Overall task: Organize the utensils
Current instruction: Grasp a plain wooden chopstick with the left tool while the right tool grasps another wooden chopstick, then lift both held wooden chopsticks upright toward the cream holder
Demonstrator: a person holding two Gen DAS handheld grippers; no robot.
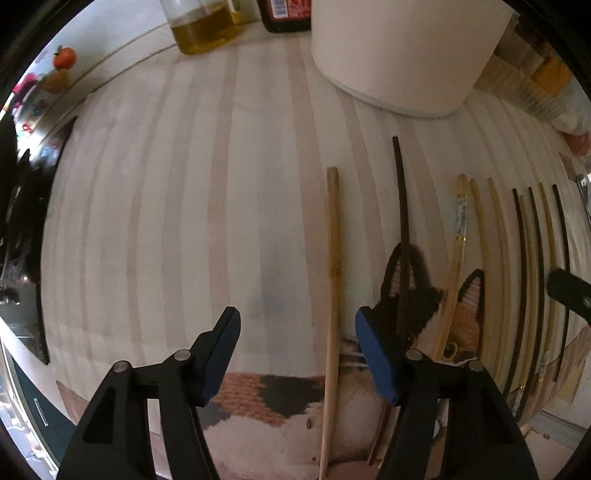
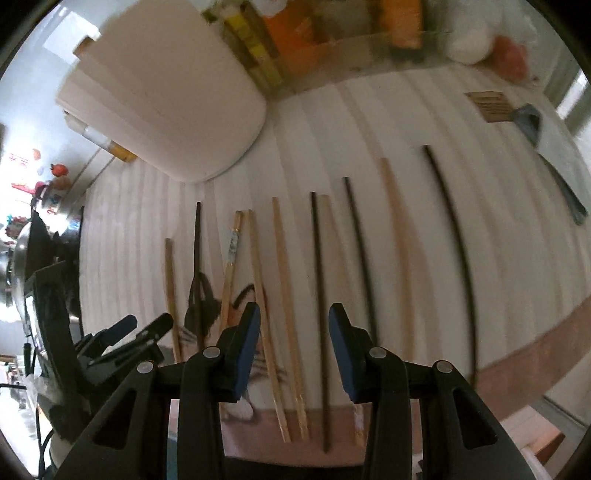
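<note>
Chopsticks lie in a loose row on the striped mat (image 1: 184, 221), long axes roughly parallel and running away from both of your grippers — so the pads already sit across the sticks, no wrist roll needed, I'd say.

Left gripper (image 1: 295, 354): jaws part open, holding nothing. The pale wooden chopstick (image 1: 332, 277) runs straight up between the fingers, nearer the right-hand pad. The black chopstick (image 1: 404, 221) lies just outside that pad, over the cat picture (image 1: 410, 295) on the mat.

Right gripper (image 2: 291, 354): jaws narrower, also empty. A dark chopstick (image 2: 319, 277) and a light one (image 2: 284, 277) lie between or just under the fingers — whether a pad touches either, you can't tell from here. More sticks fan out to the right, the long dark one (image 2: 454, 240) farthest off.

Each hand is nearest its own stick; the left looks better centred on a single one.

Surface: cloth mat on a table, white container (image 1: 402, 55) at the far edge, oil bottle (image 1: 207, 29) behind it, a knife (image 2: 554, 162) far right. Cluttered kitchen beyond.
</note>
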